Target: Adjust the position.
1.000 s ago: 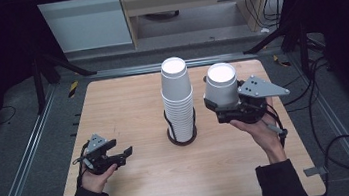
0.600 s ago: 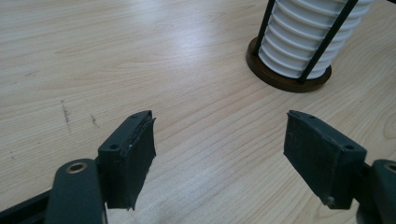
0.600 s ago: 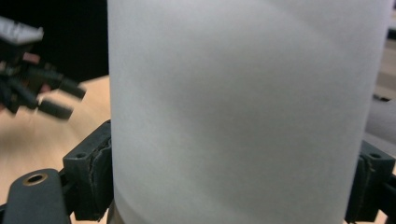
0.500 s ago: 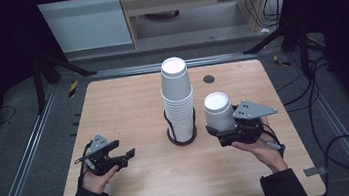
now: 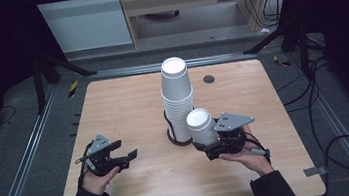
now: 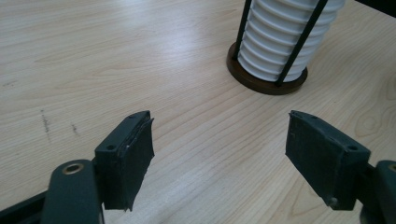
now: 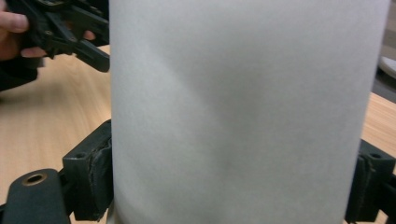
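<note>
A tall stack of white paper cups (image 5: 177, 97) stands in a dark wire holder (image 5: 173, 137) at the table's middle; the left gripper view has the stack (image 6: 280, 42) at the upper right. My right gripper (image 5: 207, 143) is shut on a single white cup (image 5: 200, 124), held low just right of the stack. In the right gripper view, both pads press on this cup (image 7: 238, 112). My left gripper (image 5: 126, 150) rests low at the front left. Its jaws have just been opening and stand open over bare wood (image 6: 219, 158).
The wooden table (image 5: 127, 98) has a small dark round mark (image 5: 209, 79) behind the stack. Metal rails (image 5: 24, 162) run along both sides, and cables (image 5: 339, 143) lie on the floor at the right. The other hand's gripper (image 7: 88, 49) appears far off.
My right gripper has brought the cup down from beside the stack's top to low by its base, nearer the person. The left gripper's jaws have spread wider; that hand stayed put.
</note>
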Tool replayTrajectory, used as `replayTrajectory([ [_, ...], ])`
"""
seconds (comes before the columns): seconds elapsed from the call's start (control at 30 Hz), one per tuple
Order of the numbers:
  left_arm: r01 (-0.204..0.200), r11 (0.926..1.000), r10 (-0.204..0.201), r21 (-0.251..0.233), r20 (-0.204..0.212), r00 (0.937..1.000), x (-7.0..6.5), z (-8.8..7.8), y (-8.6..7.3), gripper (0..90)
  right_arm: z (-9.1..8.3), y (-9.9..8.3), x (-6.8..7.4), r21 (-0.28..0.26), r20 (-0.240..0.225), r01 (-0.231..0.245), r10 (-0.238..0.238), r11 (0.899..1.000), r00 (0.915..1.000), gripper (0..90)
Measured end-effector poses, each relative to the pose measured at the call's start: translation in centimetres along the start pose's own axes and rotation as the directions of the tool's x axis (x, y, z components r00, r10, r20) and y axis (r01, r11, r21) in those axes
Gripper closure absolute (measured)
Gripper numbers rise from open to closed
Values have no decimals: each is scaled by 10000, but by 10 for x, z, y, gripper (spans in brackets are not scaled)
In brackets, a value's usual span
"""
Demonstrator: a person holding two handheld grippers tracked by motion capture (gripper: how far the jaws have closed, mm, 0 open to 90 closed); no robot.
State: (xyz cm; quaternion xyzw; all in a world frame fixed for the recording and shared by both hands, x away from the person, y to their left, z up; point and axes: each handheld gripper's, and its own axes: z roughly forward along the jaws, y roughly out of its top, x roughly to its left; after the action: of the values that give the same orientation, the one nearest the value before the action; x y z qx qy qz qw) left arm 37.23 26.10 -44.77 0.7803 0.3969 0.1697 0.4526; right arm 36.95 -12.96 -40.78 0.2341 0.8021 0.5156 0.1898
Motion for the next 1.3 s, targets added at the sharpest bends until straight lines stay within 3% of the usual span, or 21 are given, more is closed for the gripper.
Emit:
replayTrajectory([
  [0.33, -218, 9997, 213, 104, 482, 9986, -7, -3, 6, 216, 29, 5, 24, 548, -1152, 782, -715, 9954, 9908, 124],
  [0.43, -270, 9996, 263, 100, 685, 9973, -9, -5, 8, 208, 36, 3, 30, 847, -1246, 1103, -993, 9903, 9872, 124],
  [0.6, -442, 9990, 437, 23, 1031, 9937, -14, -7, 11, 191, 44, 2, 32, 998, -1263, 1224, -1094, 9875, 9859, 125],
  [1.0, -895, 9960, 885, -18, 1737, 9808, -28, -9, 17, 174, 66, -4, 45, 1492, -1690, 1892, -1635, 9705, 9720, 125],
  [1.3, -1270, 9917, 1284, -208, 2268, 9654, -38, -11, 20, 167, 82, -6, 51, 1591, -2083, 2082, -1733, 9651, 9626, 125],
])
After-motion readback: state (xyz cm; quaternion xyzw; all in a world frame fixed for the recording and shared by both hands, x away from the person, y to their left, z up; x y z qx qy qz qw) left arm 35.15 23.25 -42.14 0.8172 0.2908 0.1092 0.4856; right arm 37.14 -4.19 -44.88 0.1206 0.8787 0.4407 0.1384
